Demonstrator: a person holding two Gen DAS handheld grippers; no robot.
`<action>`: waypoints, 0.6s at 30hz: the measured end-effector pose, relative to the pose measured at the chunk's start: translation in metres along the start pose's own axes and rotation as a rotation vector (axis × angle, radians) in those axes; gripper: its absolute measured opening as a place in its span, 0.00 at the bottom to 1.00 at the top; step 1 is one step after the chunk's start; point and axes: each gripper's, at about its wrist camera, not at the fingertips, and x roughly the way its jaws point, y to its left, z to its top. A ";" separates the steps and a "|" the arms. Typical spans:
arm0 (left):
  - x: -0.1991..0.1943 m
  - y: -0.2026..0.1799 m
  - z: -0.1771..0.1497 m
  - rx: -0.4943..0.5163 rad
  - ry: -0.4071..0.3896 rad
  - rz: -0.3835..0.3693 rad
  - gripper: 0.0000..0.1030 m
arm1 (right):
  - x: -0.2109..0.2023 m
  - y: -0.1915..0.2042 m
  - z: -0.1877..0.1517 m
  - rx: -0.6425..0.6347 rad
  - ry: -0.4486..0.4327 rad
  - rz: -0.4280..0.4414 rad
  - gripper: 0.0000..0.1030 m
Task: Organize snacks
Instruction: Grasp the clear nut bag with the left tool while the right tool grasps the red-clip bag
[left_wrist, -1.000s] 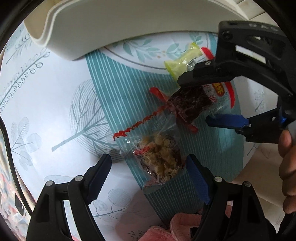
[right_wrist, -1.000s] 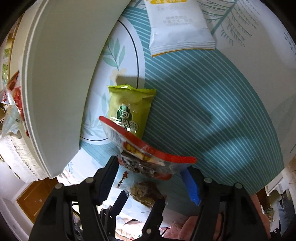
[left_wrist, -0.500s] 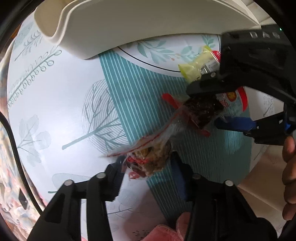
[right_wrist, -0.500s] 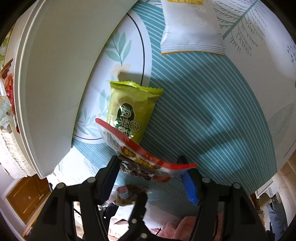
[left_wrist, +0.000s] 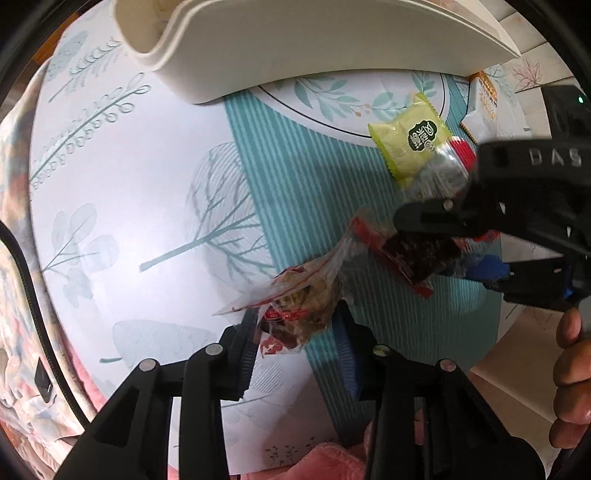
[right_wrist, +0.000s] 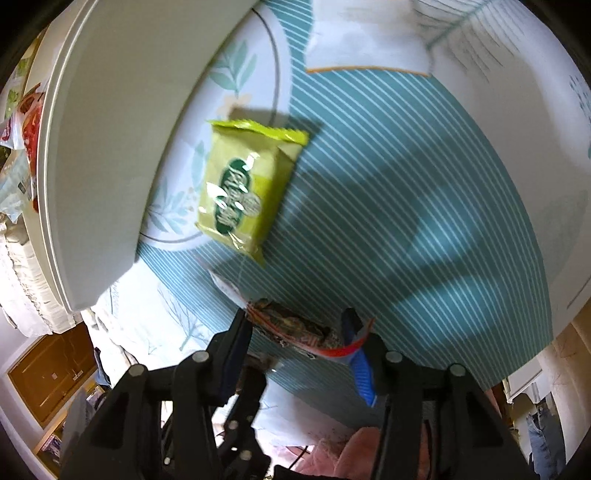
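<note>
Left wrist view: left gripper (left_wrist: 295, 332), jaws just closing, pinches a pale snack packet (left_wrist: 299, 306); right gripper (right_wrist: 297, 334), closing too, clamps a dark red-edged packet (right_wrist: 295, 326). 2 snacks, green (right_wrist: 240, 195) and white (right_wrist: 365, 48), await beside the tray (right_wrist: 118, 140).

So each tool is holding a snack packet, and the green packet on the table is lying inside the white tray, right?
Not quite. Each tool does hold a snack packet, but the green packet is not inside the white tray. It lies on the tablecloth beside the tray, as the right wrist view shows.
</note>
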 end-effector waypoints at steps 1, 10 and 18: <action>0.000 0.000 -0.002 -0.003 -0.002 0.004 0.36 | 0.000 -0.002 -0.003 0.000 0.000 -0.001 0.48; -0.003 -0.002 -0.030 -0.041 -0.030 0.011 0.35 | 0.001 -0.023 -0.042 -0.027 -0.015 -0.035 0.48; -0.021 0.002 -0.058 -0.049 -0.058 0.016 0.34 | -0.007 -0.024 -0.076 -0.099 -0.077 -0.058 0.48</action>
